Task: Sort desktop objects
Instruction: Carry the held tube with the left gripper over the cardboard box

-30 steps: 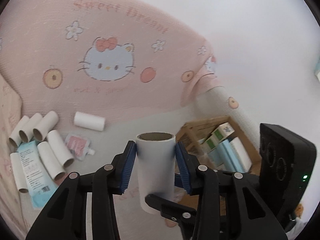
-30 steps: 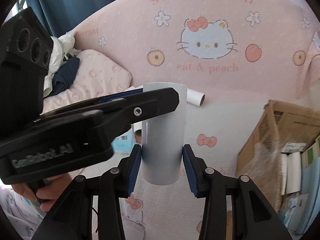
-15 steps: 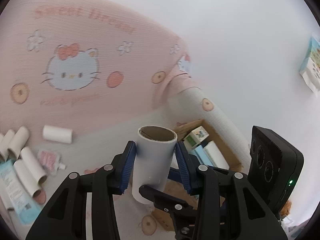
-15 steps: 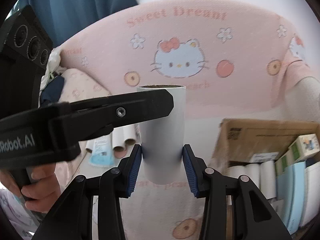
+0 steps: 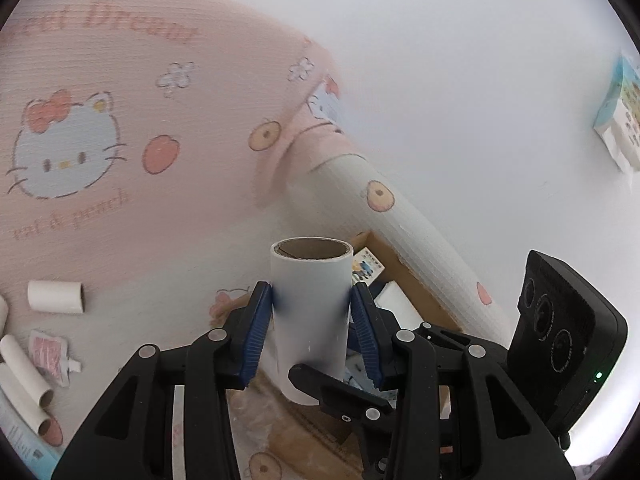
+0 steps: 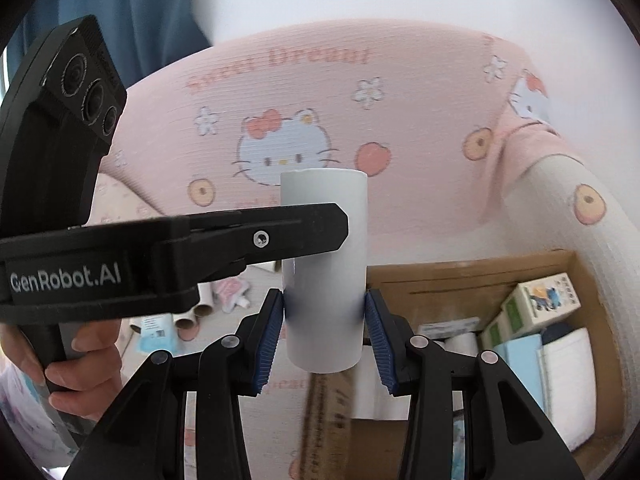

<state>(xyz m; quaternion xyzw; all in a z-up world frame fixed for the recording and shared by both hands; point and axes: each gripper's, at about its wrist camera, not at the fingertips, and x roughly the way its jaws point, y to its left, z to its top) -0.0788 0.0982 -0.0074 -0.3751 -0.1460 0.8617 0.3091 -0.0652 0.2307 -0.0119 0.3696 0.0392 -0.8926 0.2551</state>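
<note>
Fingers [image 5: 256,332] both sets clamp | paper roll [image 5: 310,312] upright (open end up)

Between the ribbed blue rubbery pads [image 5: 256,330] of the matt black plastic left gripper [image 5: 311,330] stands a smooth white paper roll [image 5: 310,320] with a rough brown cardboard core. Beyond it hangs a woven, finely ribbed pink cloth [image 5: 120,128]. Below the right gripper [image 6: 325,338] lies a plain brown cardboard box [image 6: 472,276], matt.
</note>
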